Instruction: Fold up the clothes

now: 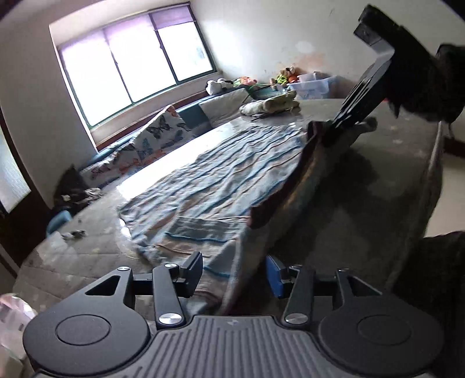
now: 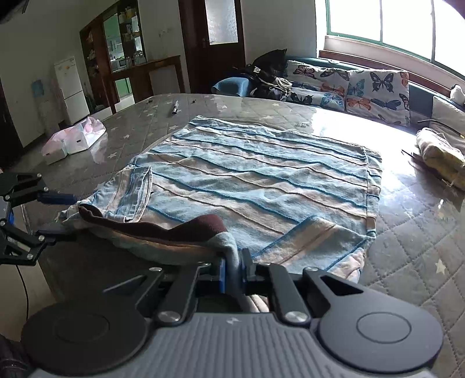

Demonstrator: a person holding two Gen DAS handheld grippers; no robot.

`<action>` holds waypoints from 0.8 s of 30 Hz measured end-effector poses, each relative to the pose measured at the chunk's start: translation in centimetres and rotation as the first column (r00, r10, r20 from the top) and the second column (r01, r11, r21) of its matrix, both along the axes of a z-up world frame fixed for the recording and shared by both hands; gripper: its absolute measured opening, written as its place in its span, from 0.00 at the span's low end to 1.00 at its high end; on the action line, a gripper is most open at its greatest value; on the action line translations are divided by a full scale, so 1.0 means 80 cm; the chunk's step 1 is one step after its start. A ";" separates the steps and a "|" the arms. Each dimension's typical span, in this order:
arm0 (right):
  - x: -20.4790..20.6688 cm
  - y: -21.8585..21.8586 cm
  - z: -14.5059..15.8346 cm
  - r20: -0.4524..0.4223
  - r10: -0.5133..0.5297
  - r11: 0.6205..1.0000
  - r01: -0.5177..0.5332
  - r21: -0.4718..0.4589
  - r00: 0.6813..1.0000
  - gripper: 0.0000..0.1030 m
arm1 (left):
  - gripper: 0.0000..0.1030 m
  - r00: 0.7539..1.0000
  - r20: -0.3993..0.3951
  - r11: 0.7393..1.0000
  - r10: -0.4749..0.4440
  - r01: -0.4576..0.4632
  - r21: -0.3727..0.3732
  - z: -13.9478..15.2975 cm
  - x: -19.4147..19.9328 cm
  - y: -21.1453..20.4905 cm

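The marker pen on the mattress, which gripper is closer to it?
Left, probably. The pen lies beyond the striped shirt's far-left side. The left gripper sits open at the shirt's near-left corner; the right gripper clamps the collar further right.

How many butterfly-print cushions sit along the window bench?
2 clearly: one butterfly cushion near the dark clothes pile, another butterfly cushion to its right, below the window. More may be hidden behind the table edge.

A lived-in home: butterfly-print cushions (image 2: 375,87) along a window bench, soft toys (image 1: 286,74), a fridge (image 2: 71,87).
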State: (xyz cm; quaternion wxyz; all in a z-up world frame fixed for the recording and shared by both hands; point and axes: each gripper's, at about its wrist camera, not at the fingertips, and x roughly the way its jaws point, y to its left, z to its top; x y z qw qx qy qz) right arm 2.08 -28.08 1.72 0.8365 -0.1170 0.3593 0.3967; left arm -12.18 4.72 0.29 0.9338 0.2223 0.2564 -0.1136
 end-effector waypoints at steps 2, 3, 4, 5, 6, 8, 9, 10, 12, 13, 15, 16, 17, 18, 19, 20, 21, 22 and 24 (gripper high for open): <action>0.000 0.000 0.000 0.001 -0.002 1.000 0.002 0.003 1.000 0.09 | 0.49 1.000 0.002 0.999 -0.004 0.004 0.036 -0.008 0.004 0.001; -0.001 0.000 0.000 0.003 -0.003 1.000 0.003 0.005 1.000 0.09 | 0.46 1.000 -0.002 0.999 -0.009 0.009 0.053 -0.012 0.006 0.001; -0.001 -0.001 0.000 0.007 -0.005 1.000 0.005 0.007 1.000 0.09 | 0.33 1.000 -0.005 0.998 -0.012 0.012 0.064 -0.015 0.008 0.001; -0.002 -0.001 0.000 0.011 -0.005 1.000 0.005 0.008 1.000 0.09 | 0.25 1.000 -0.012 0.998 -0.012 0.012 0.059 -0.016 0.009 0.003; -0.004 -0.002 0.000 0.013 -0.007 1.000 0.006 0.011 1.000 0.08 | 0.15 1.000 -0.025 0.999 -0.010 0.011 0.035 -0.014 0.009 0.007; -0.007 -0.004 0.001 0.012 -0.012 1.000 0.011 0.027 1.000 0.06 | 0.08 0.999 -0.047 1.000 -0.009 0.008 -0.021 -0.008 0.009 0.015; -0.009 -0.006 0.002 0.012 -0.013 0.999 0.012 0.036 1.000 0.05 | 0.07 0.999 -0.051 0.999 -0.012 0.010 -0.037 -0.004 0.007 0.017; -0.013 -0.009 0.004 0.014 -0.013 0.999 0.013 0.047 1.000 0.05 | 0.06 0.998 -0.056 0.999 -0.017 0.014 -0.051 0.001 0.003 0.018; -0.020 -0.015 0.008 0.010 -0.016 0.998 0.015 0.061 1.000 0.05 | 0.05 0.997 -0.066 0.997 -0.030 0.025 -0.080 0.010 -0.005 0.020; -0.026 -0.020 0.012 0.008 -0.012 0.998 0.012 0.063 1.000 0.05 | 0.05 0.997 -0.071 0.995 -0.040 0.033 -0.095 0.016 -0.012 0.020; -0.042 -0.032 0.022 0.004 -0.001 0.998 0.001 0.064 1.000 0.04 | 0.05 0.995 -0.083 0.990 -0.047 0.035 -0.135 0.027 -0.028 0.021; -0.052 -0.038 0.027 -0.001 0.006 0.998 -0.006 0.063 1.000 0.04 | 0.05 0.995 -0.088 0.987 -0.049 0.035 -0.155 0.033 -0.036 0.022; -0.063 -0.044 0.033 -0.007 0.014 0.998 -0.013 0.062 1.000 0.04 | 0.05 0.994 -0.094 0.984 -0.052 0.035 -0.176 0.039 -0.043 0.023; -0.073 -0.050 0.038 -0.010 0.021 0.998 -0.020 0.060 1.000 0.04 | 0.05 0.994 -0.099 0.980 -0.054 0.034 -0.196 0.045 -0.051 0.023; -0.084 -0.055 0.043 -0.011 0.027 0.998 -0.027 0.057 1.000 0.04 | 0.05 0.993 -0.105 0.976 -0.057 0.033 -0.217 0.051 -0.059 0.024; -0.090 -0.059 0.048 -0.011 0.031 0.998 -0.030 0.055 0.999 0.04 | 0.05 0.993 -0.104 0.972 -0.054 0.029 -0.233 0.055 -0.062 0.024; -0.096 -0.061 0.052 -0.009 0.033 0.998 -0.033 0.052 0.999 0.04 | 0.05 0.994 -0.099 0.969 -0.049 0.023 -0.247 0.059 -0.061 0.025; -0.097 -0.061 0.055 -0.003 0.034 0.998 -0.034 0.048 0.999 0.04 | 0.05 0.995 -0.091 0.966 -0.040 0.015 -0.257 0.063 -0.057 0.026; -0.092 -0.058 0.063 0.011 0.030 0.998 -0.031 0.049 0.999 0.04 | 0.05 0.997 -0.074 0.961 -0.015 -0.006 -0.276 0.071 -0.045 0.029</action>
